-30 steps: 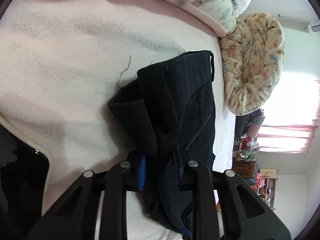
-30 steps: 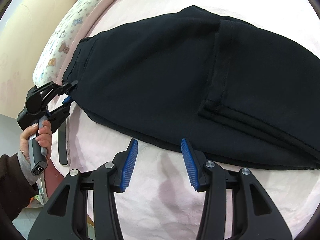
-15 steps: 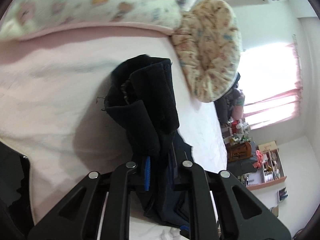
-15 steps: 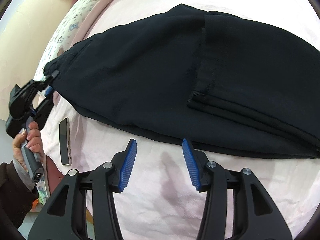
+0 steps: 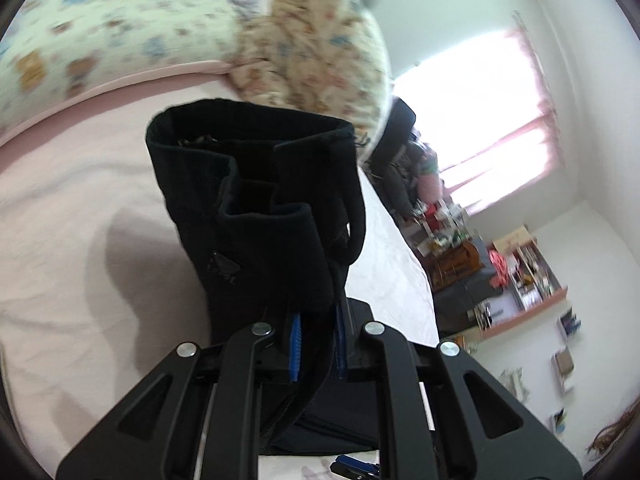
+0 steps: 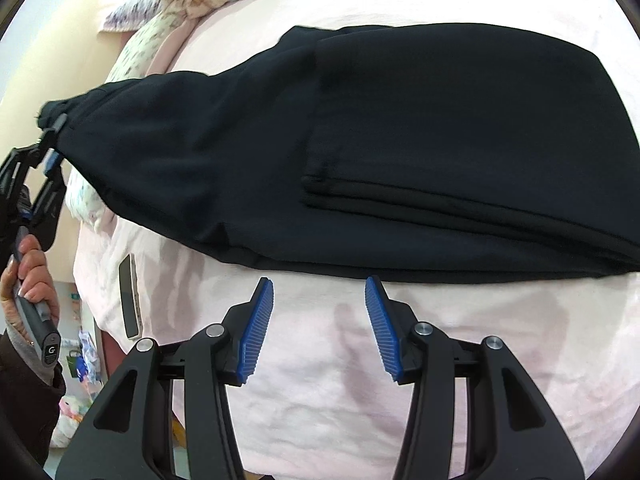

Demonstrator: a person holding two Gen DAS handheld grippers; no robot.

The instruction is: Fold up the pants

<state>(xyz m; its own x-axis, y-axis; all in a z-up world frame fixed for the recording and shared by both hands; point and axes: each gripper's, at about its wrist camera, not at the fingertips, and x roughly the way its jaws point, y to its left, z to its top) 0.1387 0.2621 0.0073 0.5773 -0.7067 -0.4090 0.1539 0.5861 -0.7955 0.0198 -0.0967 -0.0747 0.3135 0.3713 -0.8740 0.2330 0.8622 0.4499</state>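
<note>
Left wrist view: your left gripper (image 5: 316, 344) pinches the black pants (image 5: 260, 216) at the waistband, lifted above the pink bed (image 5: 80, 208).

Right wrist view: your right gripper (image 6: 320, 320) stands spread and empty, just short of the pants (image 6: 400, 140), folded on the bed (image 6: 320, 400).

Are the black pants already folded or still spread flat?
Partly folded: black pants show a doubled layer on the right; left gripper holds the waistband raised.
</note>
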